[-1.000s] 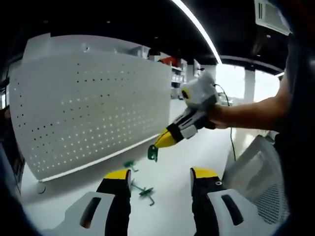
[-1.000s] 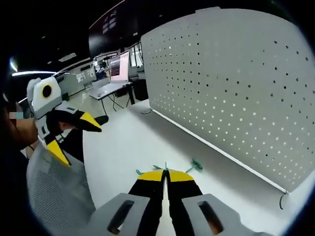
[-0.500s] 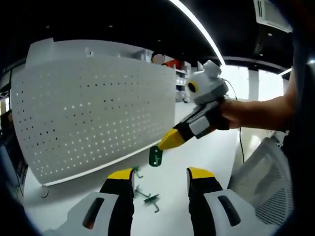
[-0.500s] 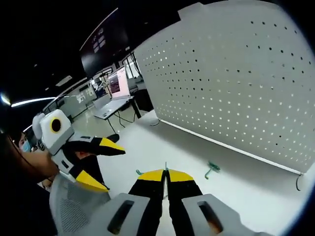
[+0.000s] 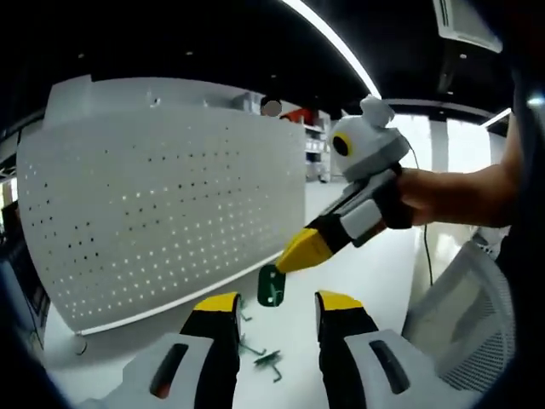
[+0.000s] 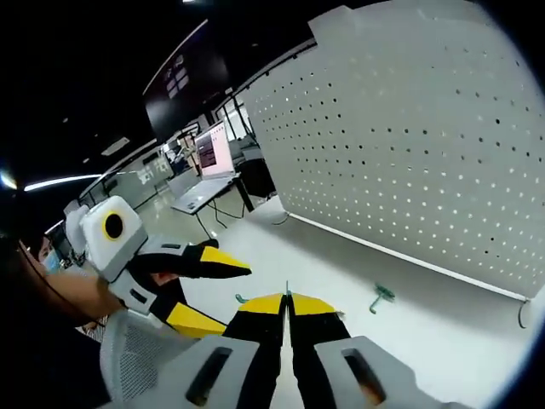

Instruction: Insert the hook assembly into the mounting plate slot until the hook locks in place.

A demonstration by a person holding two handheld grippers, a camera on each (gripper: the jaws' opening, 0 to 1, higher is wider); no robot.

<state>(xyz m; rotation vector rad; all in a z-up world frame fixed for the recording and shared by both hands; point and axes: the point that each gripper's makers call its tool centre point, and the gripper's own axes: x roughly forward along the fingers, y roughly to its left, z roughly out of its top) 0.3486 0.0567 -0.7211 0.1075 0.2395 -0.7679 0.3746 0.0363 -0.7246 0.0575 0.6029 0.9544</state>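
So my right gripper [image 5: 289,258] has its jaws pinched together on the green hook plate [image 5: 271,286]. In the left gripper view you can see the little plate dangling from the yellow tips, up in the air, just off the lower edge of the white pegboard [image 5: 153,204]. In the right gripper view the same jaws look fully closed, with only a sliver of green poking out at the tips, so I can't say how square the plate sits in there.

My left gripper [image 6: 200,294] is empty, jaws spread wide, hanging near the other one and not touching anything.

Spare green hooks [image 5: 264,358] are lying on the white bench [image 5: 375,273] below, and another one [image 6: 380,296] sits near the foot of the board.

Step-wise I'd call this the carry/approach: part picked up, nothing seated yet. Next move needs the plate turned to face the holes, lined up with a row, then pushed in and down until it catches. Probably want the left to steady it.
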